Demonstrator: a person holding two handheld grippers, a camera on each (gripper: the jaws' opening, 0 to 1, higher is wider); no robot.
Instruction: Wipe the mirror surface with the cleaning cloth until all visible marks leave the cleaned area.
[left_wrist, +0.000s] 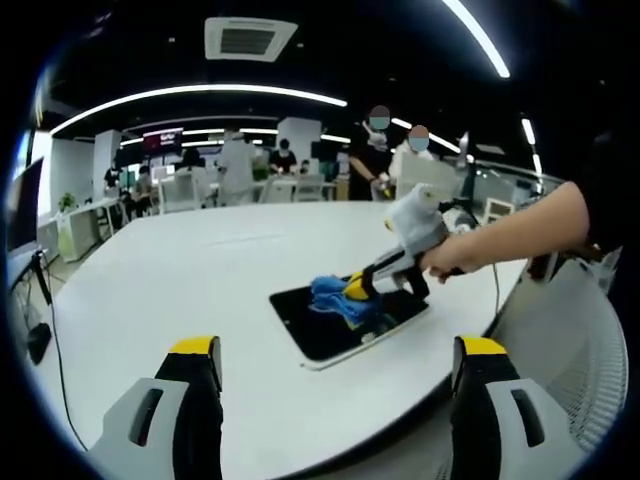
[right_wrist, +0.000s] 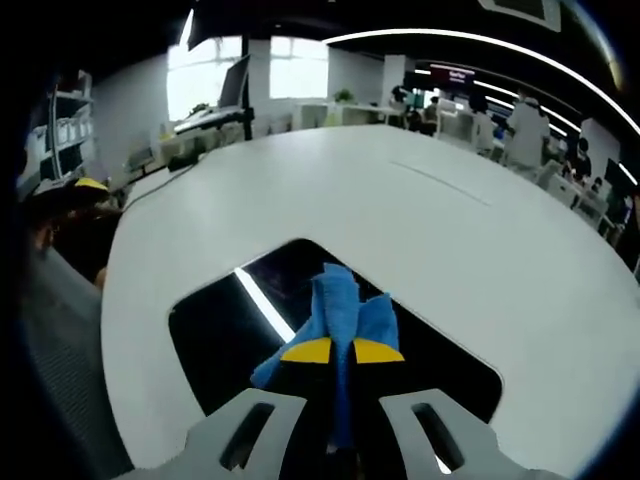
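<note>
On mirror (right_wrist: 230, 330), crumpled blue cloth (right_wrist: 345, 315) rests.

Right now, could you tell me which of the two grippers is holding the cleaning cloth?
The right gripper: its jaws are shut on the blue cloth over the mirror. The left gripper stands open, holding nothing.

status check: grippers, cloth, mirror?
Right gripper shut on blue cloth, pressing it onto the mirror. Left gripper open, held back off the table. Nothing in the way on the mirror.
</note>
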